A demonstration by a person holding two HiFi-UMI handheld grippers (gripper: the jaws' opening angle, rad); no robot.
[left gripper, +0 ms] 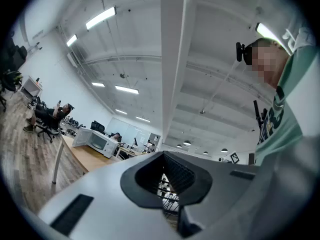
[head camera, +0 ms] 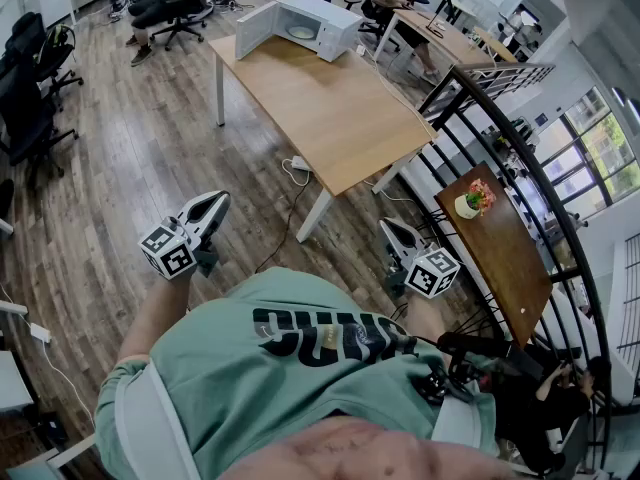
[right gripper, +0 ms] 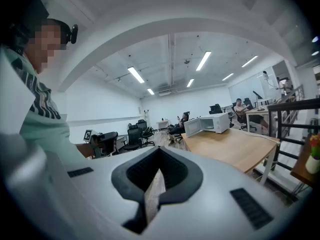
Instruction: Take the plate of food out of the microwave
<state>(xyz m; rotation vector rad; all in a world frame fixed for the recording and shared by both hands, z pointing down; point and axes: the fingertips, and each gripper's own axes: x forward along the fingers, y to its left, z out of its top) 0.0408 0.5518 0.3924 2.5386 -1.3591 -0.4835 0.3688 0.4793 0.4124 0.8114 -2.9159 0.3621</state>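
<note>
Standing well short of the table [head camera: 340, 118], the person carries both grippers close to the body – the left gripper [head camera: 218, 204] with its jaws pressed together on nothing, the right gripper [head camera: 388, 227] likewise closed to a thin slit with nothing between the pads. The microwave [head camera: 322, 23] sits at the far end of the table, its door [head camera: 256, 30] swung open to the left, and the plate [head camera: 301, 32] rests inside the lit cavity; what food it bears is too small to tell. From the grippers the plate lies straight ahead and far off, about midway between the two, so neither hand is clearly the nearer. The table's long axis runs from near to far, angled slightly leftward, and the oven's mouth faces the near left. The whole length of the tabletop therefore separates jaws from plate, and the coming move is judged to be a walk along the table's left side before any reach. The open door stands on the left of the cavity, which may crowd the left gripper. A power strip [head camera: 298, 164] with its cable lies on the floor by the table's near edge – a tripping hazard. Office chairs [head camera: 30, 108] stand at far left, a railing [head camera: 520, 168] at right.
</note>
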